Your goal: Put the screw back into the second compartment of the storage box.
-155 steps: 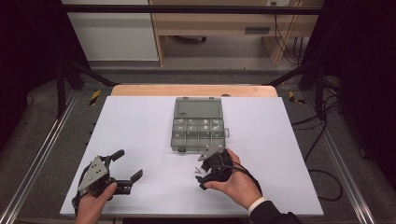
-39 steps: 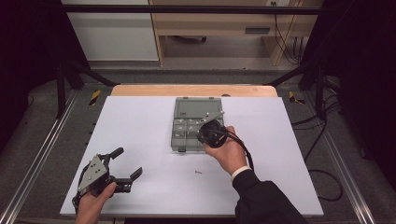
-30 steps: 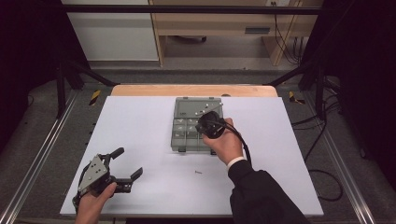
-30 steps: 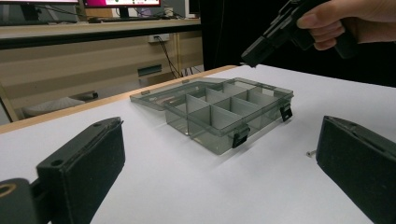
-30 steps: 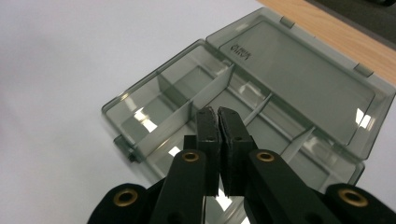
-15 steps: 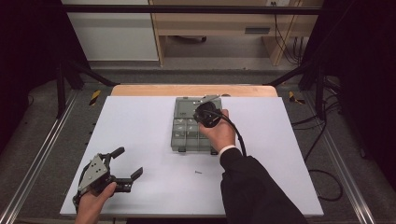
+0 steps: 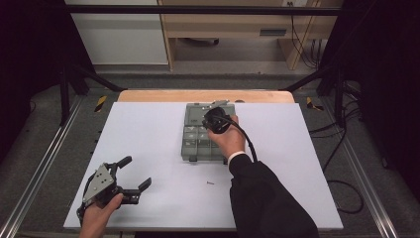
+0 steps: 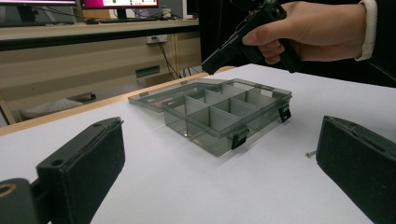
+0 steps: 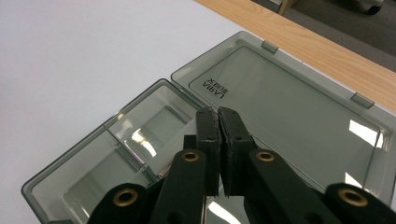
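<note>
- The compartment organiser box [image 7: 202, 136] sits at the table's centre, toward twelve o'clock on the white table [image 7: 148, 129], with its clear lid [image 9: 299, 107] swung flat open toward the wooden far edge, so every cell is reachable from above.
- The right gripper [image 7: 214, 120] hovers over the box's far cells, near the hinge. In the right gripper view its jaws are pressed together, pads touching. Whether something tiny sits between them I cannot tell; probably it is positioned here to drop a small part into a cell.
- The visible compartments [image 9: 140, 140] look empty, just reflections on the plastic.
- A small screw [image 7: 210, 183] lies loose on the table at six o'clock from the box, well apart from it, likely waiting to be sorted.
- The left gripper [image 7: 130, 176] rests low at the table's seven o'clock, jaws spread wide and holding nothing, parked out of the way and aimed toward the box.
</note>
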Demonstrator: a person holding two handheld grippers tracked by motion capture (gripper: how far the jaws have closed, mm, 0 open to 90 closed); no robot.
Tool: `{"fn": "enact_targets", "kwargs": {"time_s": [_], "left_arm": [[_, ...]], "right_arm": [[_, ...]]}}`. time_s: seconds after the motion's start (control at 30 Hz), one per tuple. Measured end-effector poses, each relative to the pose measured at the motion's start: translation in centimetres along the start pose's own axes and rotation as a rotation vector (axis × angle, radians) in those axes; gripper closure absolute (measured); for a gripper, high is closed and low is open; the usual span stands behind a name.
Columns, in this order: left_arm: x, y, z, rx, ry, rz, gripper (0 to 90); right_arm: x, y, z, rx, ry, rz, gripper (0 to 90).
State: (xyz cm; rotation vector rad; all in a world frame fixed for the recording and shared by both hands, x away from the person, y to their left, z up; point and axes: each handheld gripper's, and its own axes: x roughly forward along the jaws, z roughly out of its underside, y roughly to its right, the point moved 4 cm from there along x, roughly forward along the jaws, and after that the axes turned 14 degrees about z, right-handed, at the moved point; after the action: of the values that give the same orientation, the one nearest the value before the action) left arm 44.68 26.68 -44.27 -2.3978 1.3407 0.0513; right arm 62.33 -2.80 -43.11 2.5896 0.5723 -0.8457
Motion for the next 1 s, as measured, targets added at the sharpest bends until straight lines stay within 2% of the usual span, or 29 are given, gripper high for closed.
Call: {"fn": "enact_targets", "kwargs": {"time_s": [0.43, 0.5, 0.53, 0.7, 0.8, 0.83, 0.9, 0.93, 1.0], "left_arm": [[0.2, 0.1, 0.0, 0.004, -0.005, 0.006, 1.1], [0.2, 0.1, 0.0, 0.002, -0.004, 0.007, 1.1], [0.2, 0.1, 0.0, 0.001, -0.005, 0.008, 1.1], [0.2, 0.2, -0.1, 0.004, -0.001, 0.009, 1.1], [0.2, 0.2, -0.2, 0.011, -0.006, 0.01, 1.1], [0.2, 0.2, -0.2, 0.012, -0.006, 0.009, 1.1], [0.3, 0.2, -0.3, 0.015, -0.009, 0.009, 1.1], [0.3, 0.2, -0.3, 0.014, -0.01, 0.01, 1.1], [0.4, 0.3, -0.3, 0.018, -0.011, 0.014, 1.1]], "right_arm": [[0.8, -0.5, 0.4, -0.011, -0.031, -0.006, 87.8], [0.8, -0.6, 0.4, -0.013, -0.036, -0.011, 85.0], [0.6, -0.6, 0.4, -0.01, -0.036, -0.005, 77.8], [-0.2, -0.5, 0.3, -0.008, -0.034, 0.009, 69.4], [-1.6, -0.4, 0.0, -0.009, -0.026, 0.027, 61.9], [-1.6, -0.4, 0.0, -0.009, -0.026, 0.027, 61.9], [-2.8, -0.2, -0.2, -0.019, -0.016, 0.041, 55.3], [-3.3, -0.3, -0.3, -0.009, -0.019, 0.044, 52.9], [-3.7, -0.2, -0.3, -0.017, -0.015, 0.045, 50.3]]}}
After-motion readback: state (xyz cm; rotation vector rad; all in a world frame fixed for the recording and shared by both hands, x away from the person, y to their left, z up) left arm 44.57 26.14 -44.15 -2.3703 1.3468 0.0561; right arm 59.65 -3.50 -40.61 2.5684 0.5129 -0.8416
